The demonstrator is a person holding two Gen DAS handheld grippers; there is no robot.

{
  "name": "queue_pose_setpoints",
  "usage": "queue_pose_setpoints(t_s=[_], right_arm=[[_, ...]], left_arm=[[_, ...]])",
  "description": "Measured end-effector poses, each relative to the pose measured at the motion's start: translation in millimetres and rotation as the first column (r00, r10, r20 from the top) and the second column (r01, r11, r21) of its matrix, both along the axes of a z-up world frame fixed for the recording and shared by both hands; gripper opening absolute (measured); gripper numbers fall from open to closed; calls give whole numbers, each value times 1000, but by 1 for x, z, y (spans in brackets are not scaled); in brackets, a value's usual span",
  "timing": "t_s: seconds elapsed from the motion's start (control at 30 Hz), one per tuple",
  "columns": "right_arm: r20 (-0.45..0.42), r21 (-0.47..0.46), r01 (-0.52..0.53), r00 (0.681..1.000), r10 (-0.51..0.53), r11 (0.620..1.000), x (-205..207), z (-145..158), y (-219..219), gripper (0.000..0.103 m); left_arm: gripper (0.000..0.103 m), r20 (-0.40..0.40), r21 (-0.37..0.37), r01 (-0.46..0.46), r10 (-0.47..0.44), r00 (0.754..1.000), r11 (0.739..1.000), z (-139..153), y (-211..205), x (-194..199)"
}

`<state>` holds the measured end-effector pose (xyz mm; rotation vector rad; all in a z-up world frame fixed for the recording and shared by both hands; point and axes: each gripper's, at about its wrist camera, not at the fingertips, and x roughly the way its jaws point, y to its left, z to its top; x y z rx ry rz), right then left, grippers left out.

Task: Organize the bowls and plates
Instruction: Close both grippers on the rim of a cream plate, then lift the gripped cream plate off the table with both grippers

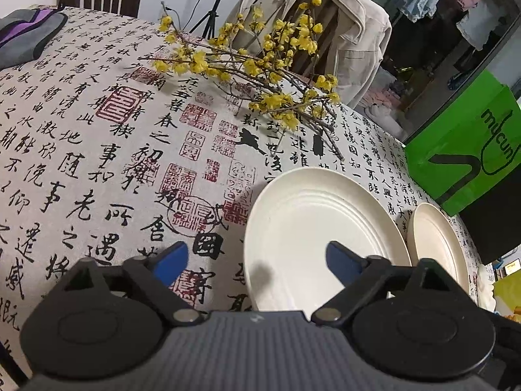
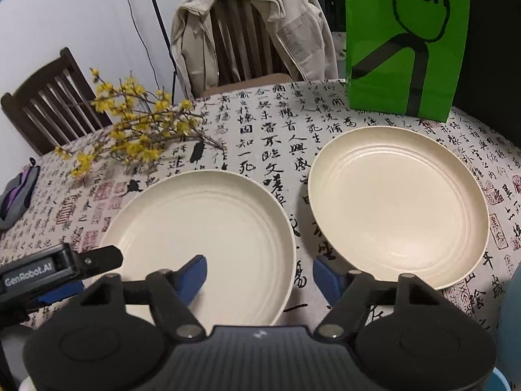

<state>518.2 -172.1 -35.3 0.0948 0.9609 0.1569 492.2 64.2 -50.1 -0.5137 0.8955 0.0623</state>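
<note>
left tongs (image 1: 257, 260) stand apart over the near-left edge of the left plate (image 1: 312, 228); the left blue pad (image 1: 171, 262) hangs above the cloth outside the rim, the right pad above the plate's well, and neither pad presses on the plate. right tongs (image 2: 259, 277) also stand apart, straddling the right edge of the left plate (image 2: 208, 228): one blue finger (image 2: 195, 277) lies over the plate's inner slope, the other over the cloth in the gap between the two plates; no contact with the rim can be confirmed. the right plate (image 2: 400, 202) lies flat on the tabletop (image 2: 260, 123), just beside the left plate at its 3 o'clock, apart from it by a narrow strip of cloth. both plates are cream, ribbed and empty. in the left wrist view the right plate (image 1: 436, 241) shows only as an edge-on sliver at 3 o'clock. a spray of yellow flowers (image 2: 136, 130) lies on the cloth at 11 o'clock of the left plate. a green bag (image 2: 407, 42) stands upright at 12 o'clock of the right plate. a chair with a beige jacket (image 2: 247, 32) sits behind the tabletop at 12 o'clock. a grey and purple pouch (image 2: 18, 192) lies at the far left edge. the left tongs' housing enters the right wrist view at 9 o'clock.
</note>
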Motion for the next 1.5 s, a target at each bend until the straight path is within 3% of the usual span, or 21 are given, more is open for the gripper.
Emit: queue_pose_setpoints(t_s=[0.33,0.4,0.67,0.8,1.17,1.5], right_arm=[[-40,-28,5,999,-7,1000,15,-8,2,43],[-49,-32,12,999,-14,999,18,-11,3,37],[-78,-36,12,997,-15,999,26,-19,-1,23],[-96,-36,1,995,-5,999,29,-22,-2,16],[-64,-94,-98,994,92,991,23,-18,13,15],[-18,-128,-129,992,128,983,13,-12,21,15]], left_arm=[[61,-9,-16,2,-2,1000,1000,-6,7,4],[50,-8,-24,8,-8,1000,1000,-7,7,5],[27,-15,1,7,-7,1000,1000,-10,6,6],[23,-8,17,17,-17,1000,1000,-11,5,8],[22,4,84,13,-14,1000,996,-10,0,8],[22,12,91,-5,4,1000,996,-7,3,6]])
